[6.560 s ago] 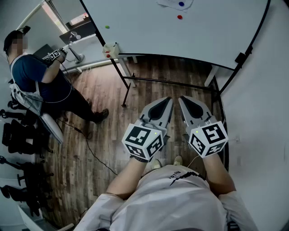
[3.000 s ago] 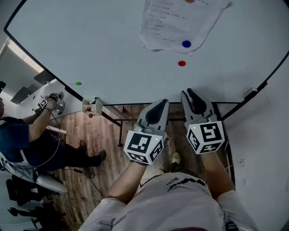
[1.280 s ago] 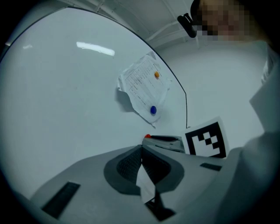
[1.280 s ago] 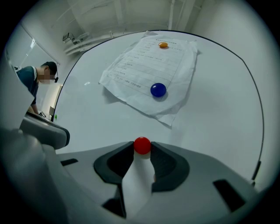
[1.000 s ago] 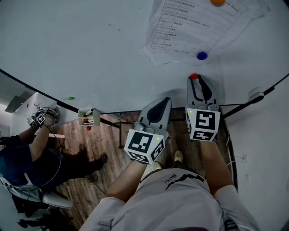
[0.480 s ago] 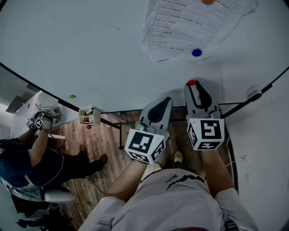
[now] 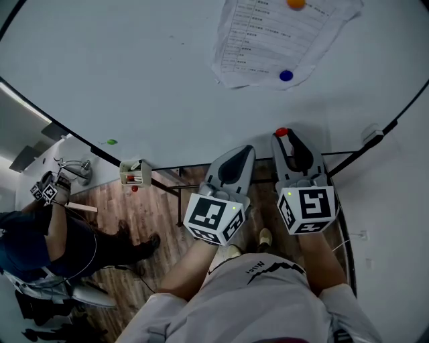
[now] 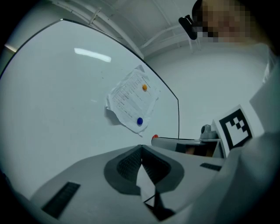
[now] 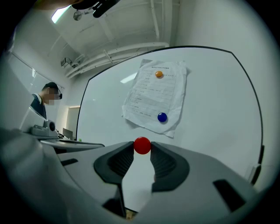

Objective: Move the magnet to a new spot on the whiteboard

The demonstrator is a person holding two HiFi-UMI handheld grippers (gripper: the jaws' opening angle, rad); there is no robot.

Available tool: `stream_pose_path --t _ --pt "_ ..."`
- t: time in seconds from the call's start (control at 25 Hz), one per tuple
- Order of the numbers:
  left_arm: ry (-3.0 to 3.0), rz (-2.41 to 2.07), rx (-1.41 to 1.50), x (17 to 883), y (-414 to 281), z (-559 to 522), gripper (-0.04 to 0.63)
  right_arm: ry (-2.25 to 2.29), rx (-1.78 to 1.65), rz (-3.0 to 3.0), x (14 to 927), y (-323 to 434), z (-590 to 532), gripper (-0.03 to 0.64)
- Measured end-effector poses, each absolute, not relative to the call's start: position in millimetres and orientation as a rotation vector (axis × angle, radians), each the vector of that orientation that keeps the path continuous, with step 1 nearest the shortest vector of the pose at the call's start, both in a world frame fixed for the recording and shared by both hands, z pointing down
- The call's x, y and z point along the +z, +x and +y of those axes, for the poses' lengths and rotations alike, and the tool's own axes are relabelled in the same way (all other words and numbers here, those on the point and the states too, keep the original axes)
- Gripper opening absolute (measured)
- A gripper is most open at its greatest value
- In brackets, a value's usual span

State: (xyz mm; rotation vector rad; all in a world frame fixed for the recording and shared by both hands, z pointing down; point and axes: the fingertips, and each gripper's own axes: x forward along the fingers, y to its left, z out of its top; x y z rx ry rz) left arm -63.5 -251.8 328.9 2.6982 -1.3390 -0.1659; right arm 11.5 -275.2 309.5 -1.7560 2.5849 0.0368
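A small round red magnet (image 7: 281, 132) sits between the tips of my right gripper (image 7: 283, 136), which is shut on it in front of the lower part of the whiteboard (image 7: 134, 67). In the right gripper view the red magnet (image 9: 142, 145) is pinched at the very jaw tips of my right gripper (image 9: 142, 148); whether it touches the whiteboard (image 9: 210, 96) I cannot tell. My left gripper (image 7: 245, 150) is beside it on the left, shut and empty. The left gripper (image 8: 141, 148) shows its pads meeting, with the red magnet (image 8: 154, 137) to its right.
A printed sheet (image 7: 281, 33) hangs on the board under an orange magnet (image 7: 295, 3) and a blue magnet (image 7: 286, 76). A green magnet (image 7: 111, 142) and a marker holder (image 7: 135, 173) sit at the board's lower left. A seated person (image 7: 40, 228) is at far left.
My right gripper has drawn down the picture, away from the sheet and blue magnet, carrying the red magnet with it. The left gripper has stayed shut beside it.
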Motion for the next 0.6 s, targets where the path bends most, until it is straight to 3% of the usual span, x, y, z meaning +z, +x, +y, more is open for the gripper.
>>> stream_pose_path --t 0.6 --pt "2.726 -1.346 -0.189 312.8 -65.6 -222.9 0.011 -1.699 0.064 2.581 289.8 3.0 -240.6 0.127"
